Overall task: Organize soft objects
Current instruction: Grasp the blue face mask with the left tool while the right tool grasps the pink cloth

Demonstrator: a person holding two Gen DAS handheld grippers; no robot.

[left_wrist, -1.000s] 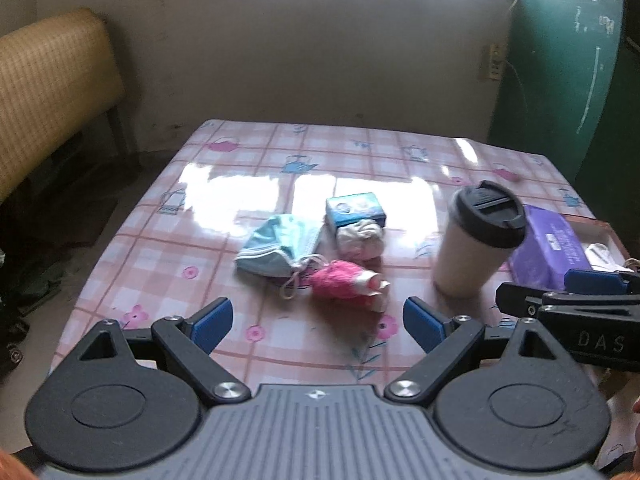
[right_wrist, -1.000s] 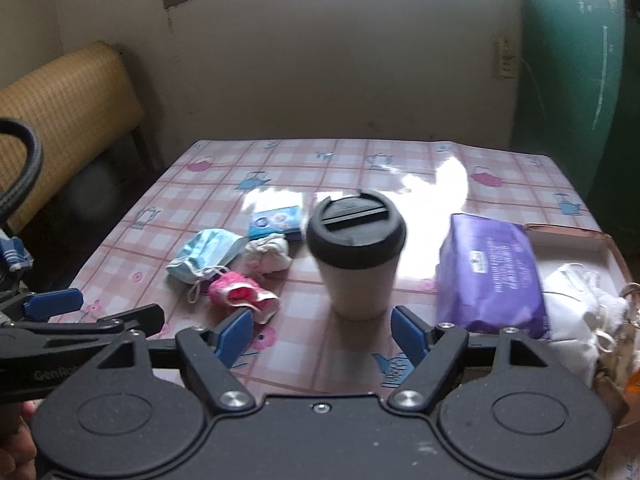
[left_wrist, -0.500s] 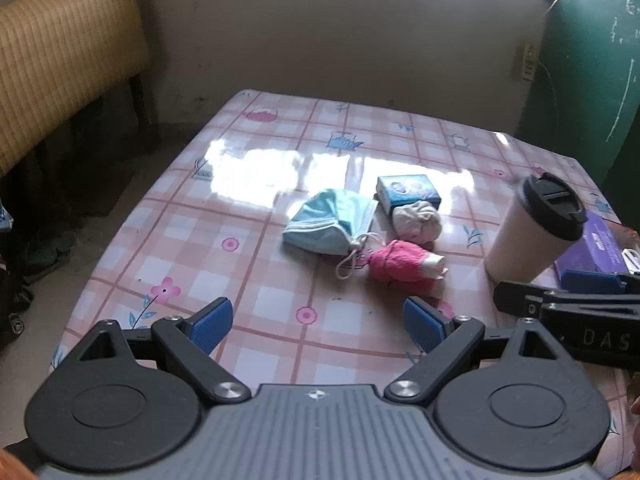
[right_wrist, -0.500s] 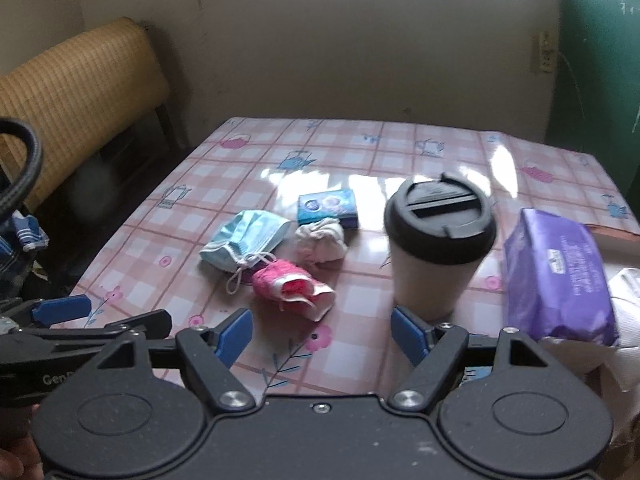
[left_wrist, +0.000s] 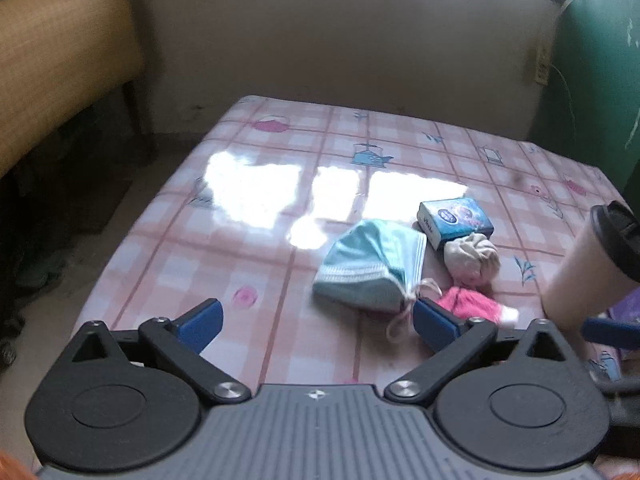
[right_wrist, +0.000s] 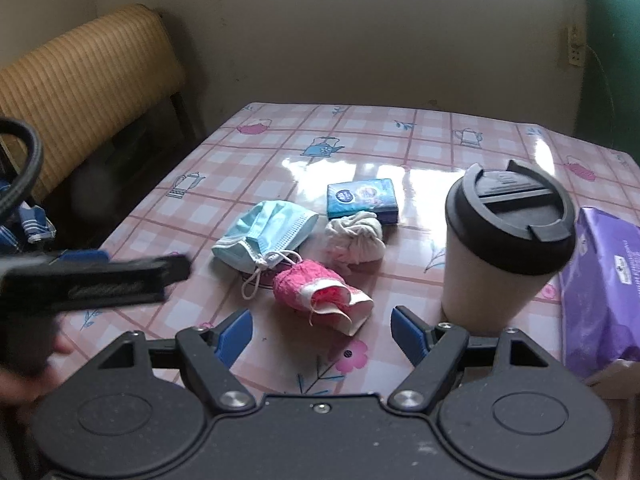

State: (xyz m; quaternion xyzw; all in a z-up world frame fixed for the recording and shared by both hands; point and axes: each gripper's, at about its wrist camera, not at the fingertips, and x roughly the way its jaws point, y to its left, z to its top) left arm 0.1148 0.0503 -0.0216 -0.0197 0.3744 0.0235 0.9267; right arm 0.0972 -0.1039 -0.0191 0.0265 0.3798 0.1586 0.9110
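Note:
A light blue face mask (left_wrist: 370, 266) (right_wrist: 266, 236), a balled white sock (left_wrist: 472, 256) (right_wrist: 356, 236) and a rolled pink sock (left_wrist: 468, 304) (right_wrist: 320, 294) lie together in the middle of the checked table (left_wrist: 280, 184). My left gripper (left_wrist: 316, 322) is open and empty, low over the table, left of and nearer than the mask. My right gripper (right_wrist: 322, 332) is open and empty, just in front of the pink sock. The left gripper shows blurred at the left of the right wrist view (right_wrist: 100, 276).
A small blue box (left_wrist: 454, 216) (right_wrist: 362, 198) lies behind the white sock. A lidded paper cup (right_wrist: 504, 246) (left_wrist: 592, 272) stands to the right. A purple wipes pack (right_wrist: 604, 284) lies further right. A woven chair back (right_wrist: 80, 92) stands left of the table.
Both grippers have moved forward, down and leftward towards the mask and socks, so these look larger. The objects on the table have not moved.

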